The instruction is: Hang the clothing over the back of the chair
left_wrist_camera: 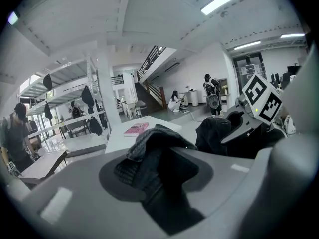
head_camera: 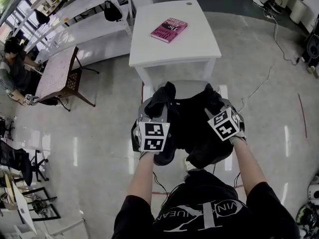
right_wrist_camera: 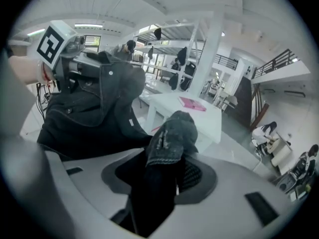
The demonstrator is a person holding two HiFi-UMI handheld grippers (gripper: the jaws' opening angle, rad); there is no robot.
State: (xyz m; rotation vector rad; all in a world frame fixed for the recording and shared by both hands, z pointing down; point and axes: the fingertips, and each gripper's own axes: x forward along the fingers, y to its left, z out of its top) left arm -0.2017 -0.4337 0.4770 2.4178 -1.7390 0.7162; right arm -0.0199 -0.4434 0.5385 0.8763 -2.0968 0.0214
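Observation:
A black denim jacket [head_camera: 195, 129] lies draped over the back of a chair, whose pale seat [head_camera: 187, 87] shows just beyond it. My left gripper [head_camera: 158, 102] is at the jacket's left shoulder. Its jaws stand wide, with a bunched fold of dark cloth [left_wrist_camera: 149, 144] lying loosely in the gap of the left gripper [left_wrist_camera: 157, 169]. My right gripper [head_camera: 215, 101] is at the right shoulder. In the right gripper view a rolled edge of denim [right_wrist_camera: 172, 136] rests between the wide jaws of the right gripper [right_wrist_camera: 164, 179]. The chair back itself is hidden under the jacket.
A white table [head_camera: 199, 51] stands right behind the chair with a pink book [head_camera: 169, 30] on it. A wooden table [head_camera: 55, 73] and a seated person [head_camera: 12, 68] are at the left. Cables [head_camera: 279, 39] trail over the floor at the right.

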